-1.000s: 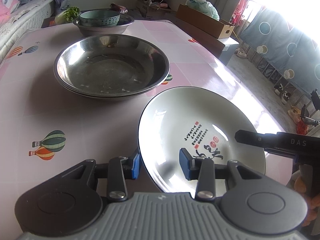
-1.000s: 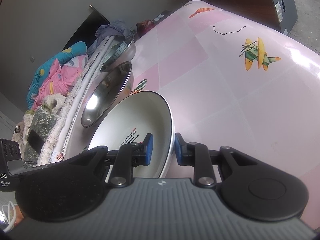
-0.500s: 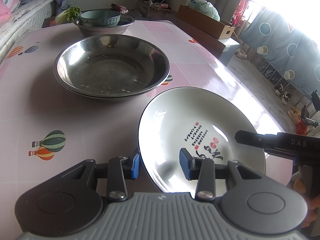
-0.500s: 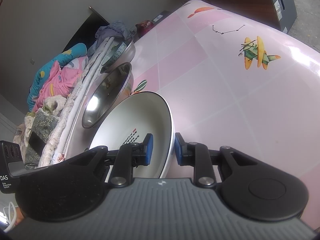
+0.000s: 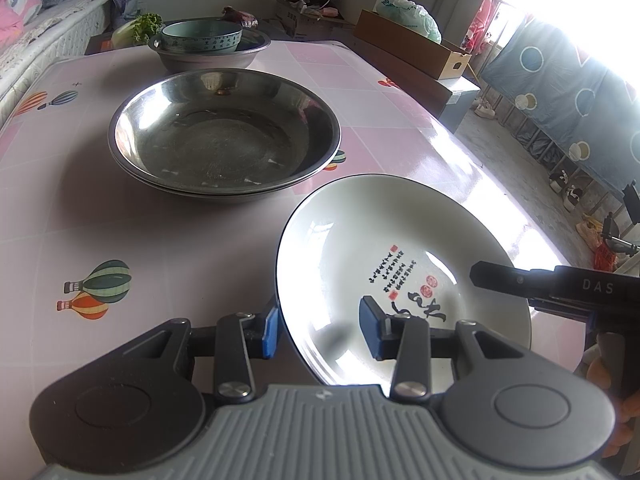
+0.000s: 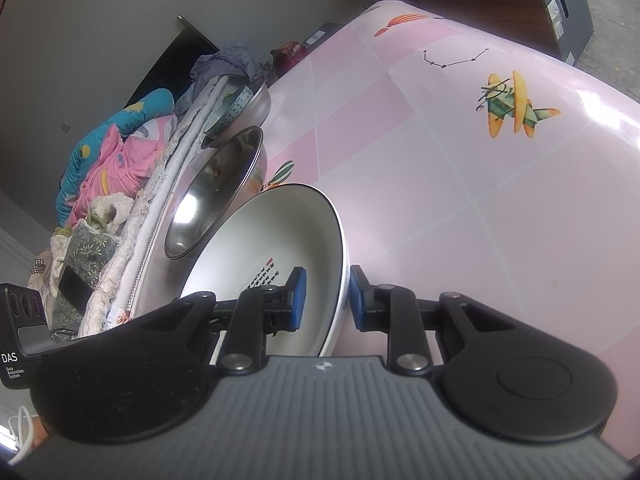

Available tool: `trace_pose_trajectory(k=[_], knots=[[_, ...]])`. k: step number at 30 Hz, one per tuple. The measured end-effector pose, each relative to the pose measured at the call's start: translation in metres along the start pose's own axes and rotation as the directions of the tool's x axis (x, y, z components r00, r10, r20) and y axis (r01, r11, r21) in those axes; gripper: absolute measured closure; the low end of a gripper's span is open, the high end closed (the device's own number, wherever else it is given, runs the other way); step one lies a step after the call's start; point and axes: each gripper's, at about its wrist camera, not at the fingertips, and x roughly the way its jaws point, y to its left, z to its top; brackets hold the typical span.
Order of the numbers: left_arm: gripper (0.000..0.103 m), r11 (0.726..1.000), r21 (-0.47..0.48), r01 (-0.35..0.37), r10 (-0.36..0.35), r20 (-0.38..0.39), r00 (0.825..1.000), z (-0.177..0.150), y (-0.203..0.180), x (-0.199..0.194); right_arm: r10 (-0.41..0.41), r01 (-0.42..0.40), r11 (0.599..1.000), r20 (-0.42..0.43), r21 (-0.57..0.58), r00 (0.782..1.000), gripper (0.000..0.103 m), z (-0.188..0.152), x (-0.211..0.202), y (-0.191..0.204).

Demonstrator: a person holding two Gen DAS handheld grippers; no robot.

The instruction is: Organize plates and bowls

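Note:
A white plate [image 5: 400, 240] with black and red calligraphy hangs tilted over the pink table [image 5: 120, 240]. My left gripper [image 5: 320, 330] straddles its near left rim, one blue pad outside the rim and the other inside, shut on the plate. On the opposite rim, my right gripper [image 6: 326, 300] is shut on the same plate [image 6: 272, 240], a pad on each side. A wide steel basin [image 5: 224, 140] sits just beyond the plate. Farther back, a teal bowl [image 5: 202, 36] rests inside a second steel bowl [image 5: 212, 58].
A bed with bedding [image 6: 112, 160] runs along the table's left side. Cardboard boxes [image 5: 404, 40] and a dark cabinet [image 6: 520, 0] stand past the far and right edges. The table's right half [image 6: 480, 200] shows only printed pictures. Greens [image 5: 140, 24] lie beside the far bowl.

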Motion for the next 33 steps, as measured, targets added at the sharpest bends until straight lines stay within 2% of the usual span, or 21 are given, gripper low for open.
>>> trace_pose_trajectory(k=[5,25,33], knots=[[0.056,1.0,-0.003,0.01,-0.01,0.002,1.0,0.0002,-0.0008,0.0005,0.008,-0.008,1.0,-0.004,0.005,1.0,0.08,0.0009,-0.0005,-0.0011],[0.057,1.0,0.01,0.018,-0.018,0.01,1.0,-0.0034,-0.0033,0.0026,-0.012,0.012,1.0,-0.006,-0.025,1.0,0.08,0.0081,0.0071,0.0029],[0.057,0.999,0.032,-0.001,0.0,0.026,1.0,-0.006,-0.007,0.0015,-0.024,0.024,0.999,0.001,-0.04,1.0,0.082,0.0047,0.004,0.0029]])
